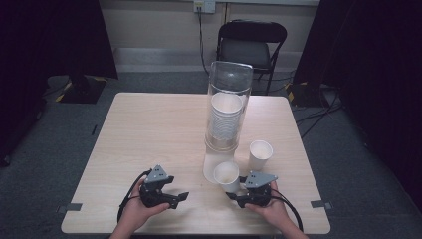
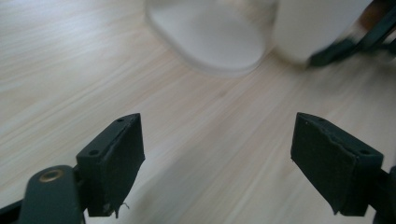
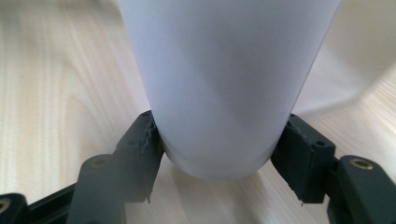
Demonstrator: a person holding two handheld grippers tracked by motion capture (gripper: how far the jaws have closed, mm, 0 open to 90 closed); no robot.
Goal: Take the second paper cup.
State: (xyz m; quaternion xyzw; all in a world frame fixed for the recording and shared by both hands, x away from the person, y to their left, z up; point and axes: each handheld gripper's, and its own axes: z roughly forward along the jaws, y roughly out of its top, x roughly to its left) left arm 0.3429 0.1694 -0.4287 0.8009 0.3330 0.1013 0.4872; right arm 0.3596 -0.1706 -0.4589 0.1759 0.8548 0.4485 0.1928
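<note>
Near the front edge of the light wooden table (image 1: 149, 129), the right gripper (image 1: 237, 195) is clamped on a white paper cup (image 1: 226, 175), its two black jaws pressing the cup's lower wall from either side; the right gripper view shows the pads tight against the cup (image 3: 224, 84) just above its base. The cup stands upright with its mouth open to the ceiling, right in front of the white base of a tall clear cup dispenser (image 1: 228, 107) (a transparent tube with a stack of white cups (image 1: 225, 119) inside). The held cup is touching or just beside that base; which of the two cannot be told.

A second paper cup (image 1: 260, 154) stands upright on the table to the right of the dispenser, apart from the held one.

The left gripper (image 1: 181, 197) sits well to the left of the cups, over bare wood. Its jaws stand apart with nothing between them, and the left gripper view shows only tabletop between the pads, with the dispenser's base (image 2: 210, 37) blurred farther off.

A black chair (image 1: 251, 47) stands beyond the far side of the table.
</note>
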